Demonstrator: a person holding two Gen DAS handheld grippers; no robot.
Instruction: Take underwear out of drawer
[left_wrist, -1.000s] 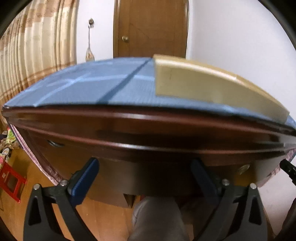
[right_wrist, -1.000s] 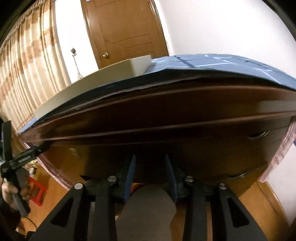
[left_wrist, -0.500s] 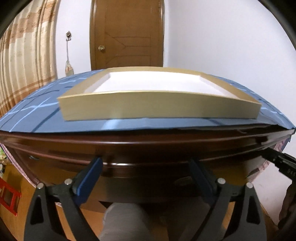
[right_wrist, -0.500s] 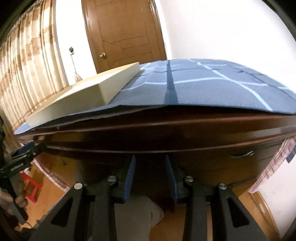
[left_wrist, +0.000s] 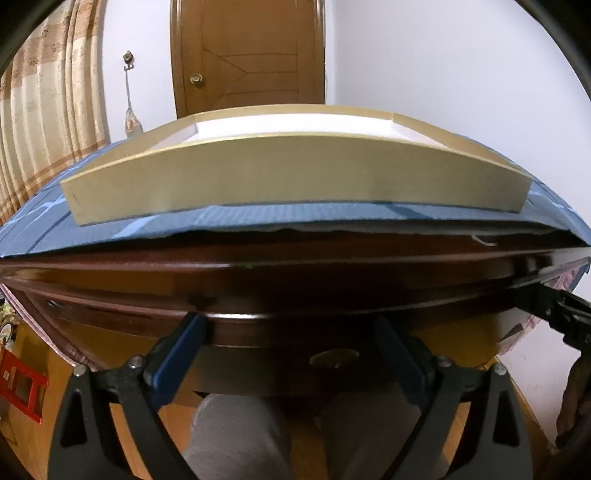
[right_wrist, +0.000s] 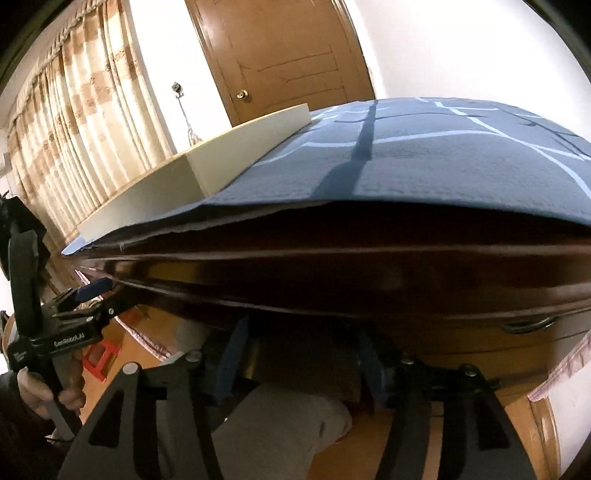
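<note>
The left tool (left_wrist: 291, 354) is held low in front of the dark wooden desk (left_wrist: 295, 280), its two blue-padded fingers (left_wrist: 177, 354) spread wide apart and closed on nothing. Their tips sit just at the underside of the desk's front edge, either side of a brass fitting (left_wrist: 334, 359) on the drawer front (left_wrist: 295, 332). Whether the pads touch the wood cannot be told. The same tool appears at the left edge of the right wrist view (right_wrist: 92, 295), gripped from below by a hand (right_wrist: 40, 391), its tip close to the desk's left corner.

The right tool (right_wrist: 299, 354) also points at the desk from below its edge, with its fingers (right_wrist: 231, 358) parted and empty; their tips are lost in the deep shadow under the desk, so contact cannot be judged. In the left wrist view only the black nose of that tool (left_wrist: 554, 310) shows, by the desk's right corner.

Below both tools a grey trouser leg (left_wrist: 236, 435) is cut off by the frame.

The underwear cannot be seen in either view, and the drawer's inside is hidden behind its front. A second curved handle (right_wrist: 528, 325) shows to the right on the desk's face.

On top of the desk lies a blue checked cloth (left_wrist: 258, 218), and on the cloth sits a shallow pale-gold tray (left_wrist: 295, 177) with a white inside; what it holds, if anything, cannot be made out. Behind the desk stand a brown door (left_wrist: 247, 55) and, to the left, striped curtains (left_wrist: 44, 110).
</note>
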